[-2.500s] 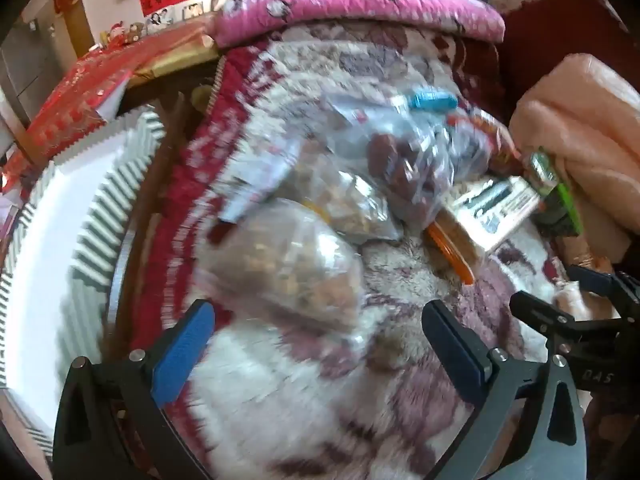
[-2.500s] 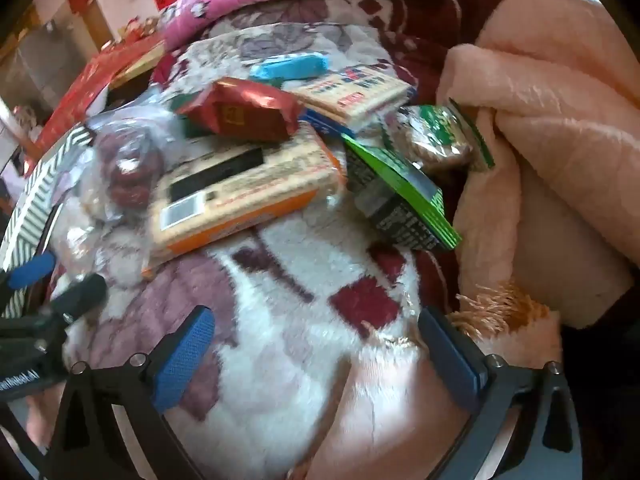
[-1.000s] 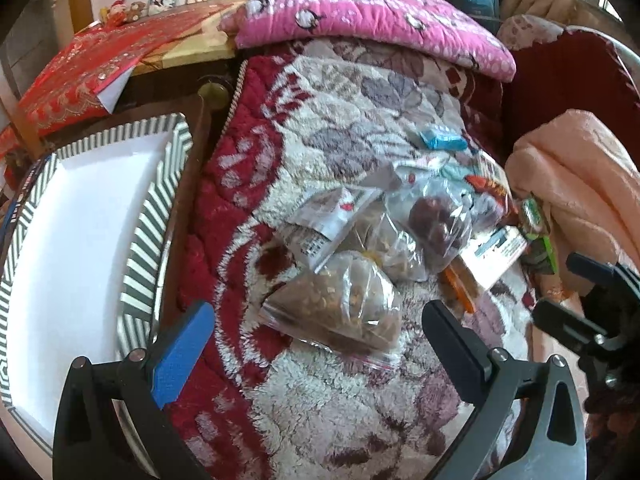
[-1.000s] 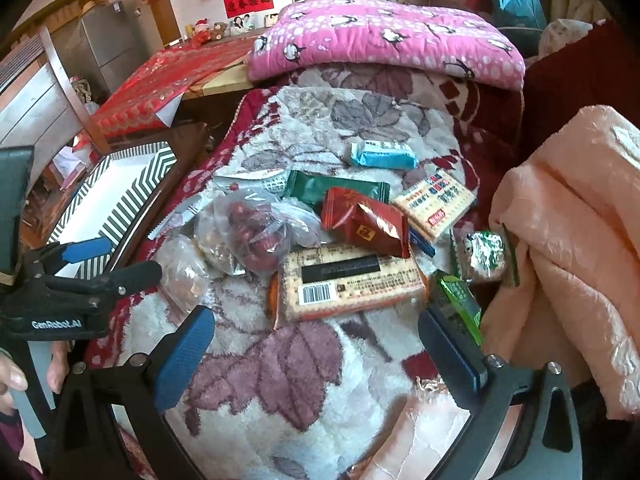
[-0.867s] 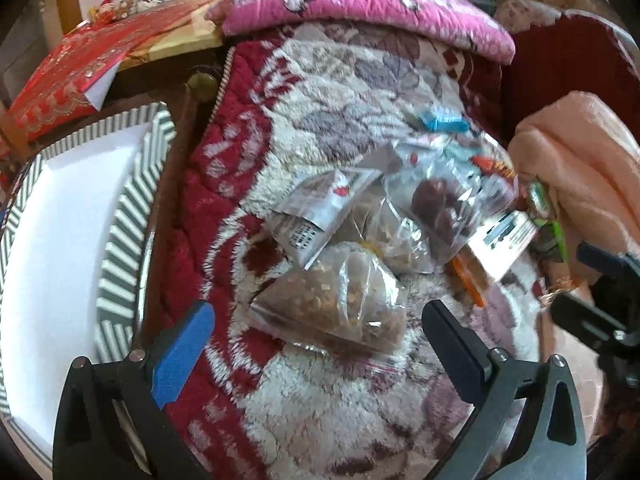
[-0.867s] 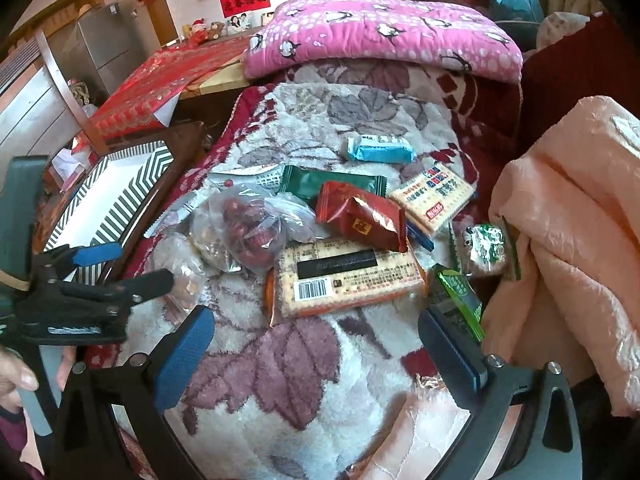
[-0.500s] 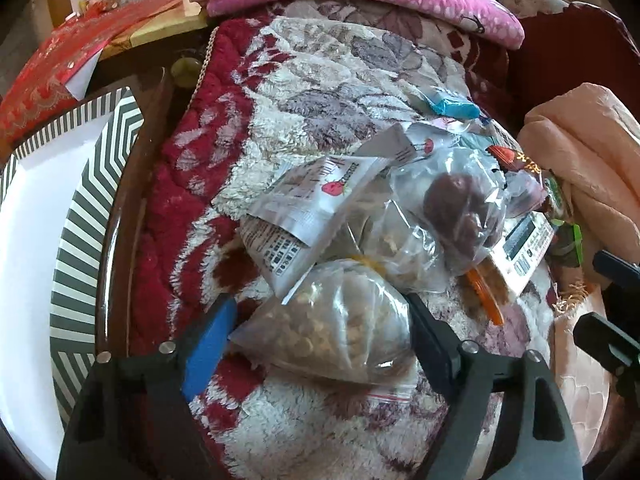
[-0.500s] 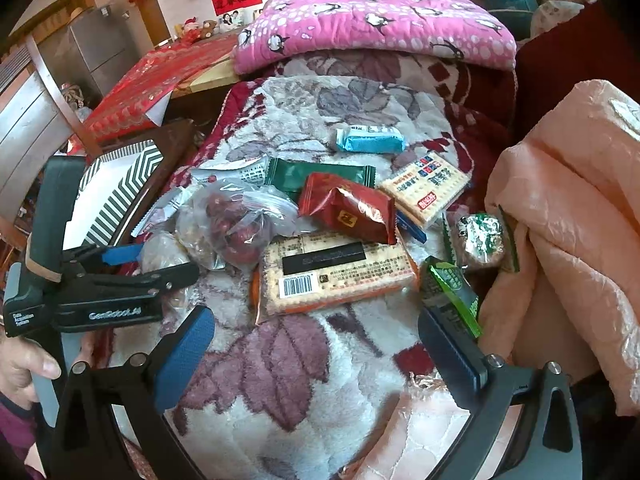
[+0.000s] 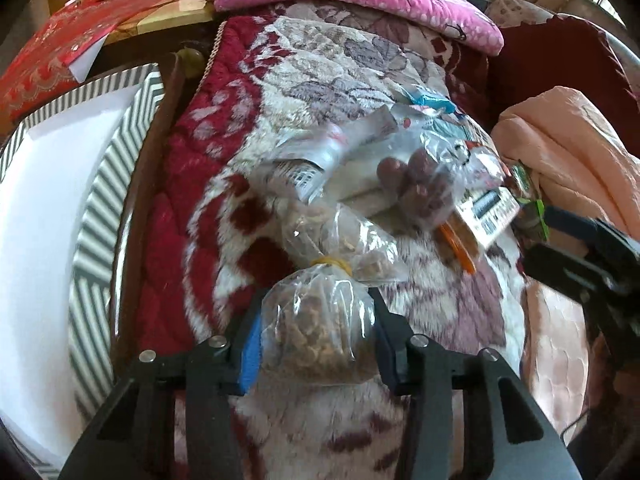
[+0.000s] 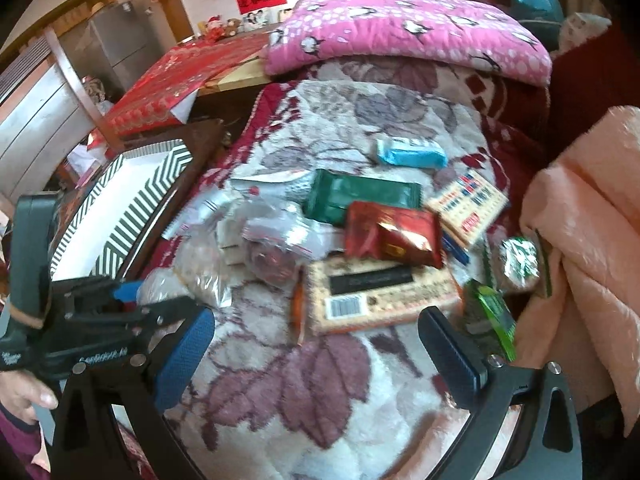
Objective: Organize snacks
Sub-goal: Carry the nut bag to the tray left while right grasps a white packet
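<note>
My left gripper (image 9: 316, 344) is shut on a clear bag of brown nuts (image 9: 316, 332) tied with a yellow band, just above the floral blanket (image 9: 328, 64). More snacks lie beyond it: a second nut bag (image 9: 340, 236), a bag of red dates (image 9: 420, 184), a silver packet (image 9: 320, 148). In the right wrist view my right gripper (image 10: 316, 348) is open and empty over the blanket, near a barcoded cracker pack (image 10: 380, 292), a red packet (image 10: 392, 236), a green packet (image 10: 360, 196), a blue bar (image 10: 412, 152). The left gripper (image 10: 160, 304) shows at the left there.
A white box with green striped walls (image 9: 104, 184) stands left of the blanket, also in the right wrist view (image 10: 136, 196). A peach blanket (image 10: 588, 240) is heaped at the right. A pink pillow (image 10: 404, 28) lies at the far end.
My left gripper moved forward and closed around the bag of nuts, which now sits between its pads. The right gripper stayed open and shifted only slightly.
</note>
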Demonstrator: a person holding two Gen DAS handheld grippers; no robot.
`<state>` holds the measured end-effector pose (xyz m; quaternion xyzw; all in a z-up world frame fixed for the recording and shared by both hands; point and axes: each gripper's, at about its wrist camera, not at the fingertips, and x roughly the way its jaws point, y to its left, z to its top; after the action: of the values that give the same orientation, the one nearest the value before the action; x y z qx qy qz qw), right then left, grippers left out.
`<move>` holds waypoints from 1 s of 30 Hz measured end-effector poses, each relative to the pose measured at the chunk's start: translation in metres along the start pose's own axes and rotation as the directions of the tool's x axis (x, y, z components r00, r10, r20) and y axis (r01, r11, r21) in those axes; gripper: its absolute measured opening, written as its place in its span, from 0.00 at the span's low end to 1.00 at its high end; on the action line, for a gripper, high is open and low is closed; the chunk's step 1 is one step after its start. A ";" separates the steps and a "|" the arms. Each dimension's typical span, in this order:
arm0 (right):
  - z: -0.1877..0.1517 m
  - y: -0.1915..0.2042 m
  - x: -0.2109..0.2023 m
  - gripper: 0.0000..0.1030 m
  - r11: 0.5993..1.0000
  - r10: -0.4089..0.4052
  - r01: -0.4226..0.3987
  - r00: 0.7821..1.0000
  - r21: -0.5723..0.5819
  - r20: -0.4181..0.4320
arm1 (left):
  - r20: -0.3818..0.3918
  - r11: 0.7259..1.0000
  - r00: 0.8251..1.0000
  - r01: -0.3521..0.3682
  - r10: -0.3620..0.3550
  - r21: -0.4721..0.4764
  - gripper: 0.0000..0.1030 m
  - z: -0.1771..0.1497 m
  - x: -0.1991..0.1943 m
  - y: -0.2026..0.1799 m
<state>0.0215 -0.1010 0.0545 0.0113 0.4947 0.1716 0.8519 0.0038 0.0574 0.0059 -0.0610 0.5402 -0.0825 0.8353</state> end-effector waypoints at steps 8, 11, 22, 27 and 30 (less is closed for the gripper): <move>0.019 0.036 0.008 0.99 0.990 0.127 -0.127 0.992 -0.057 -0.003 | 0.030 0.999 0.999 -0.034 0.035 -0.017 0.44 -0.010 -0.033 0.011; 0.033 0.054 0.012 0.99 0.984 0.151 -0.151 0.988 -0.093 -0.007 | 0.041 0.999 0.998 -0.050 0.050 -0.020 0.44 -0.010 -0.047 0.017; 0.068 0.114 0.079 0.98 0.981 0.147 -0.162 0.980 -0.108 -0.134 | 0.085 0.988 0.987 -0.125 0.133 -0.095 0.44 -0.023 -0.097 0.062; 0.068 0.120 0.120 0.93 0.991 0.084 -0.103 0.976 -0.084 -0.201 | 0.126 0.975 0.976 -0.155 0.175 -0.158 0.44 -0.025 -0.119 0.090; 0.068 0.129 0.131 0.91 0.991 0.027 -0.053 0.978 -0.124 -0.206 | 0.140 0.969 0.973 -0.155 0.184 -0.191 0.44 -0.023 -0.124 0.104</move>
<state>0.1024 0.0700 0.0040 -0.0515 0.5671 0.2206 0.7919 -0.0593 0.1838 0.0870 -0.0956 0.4813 0.0432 0.8702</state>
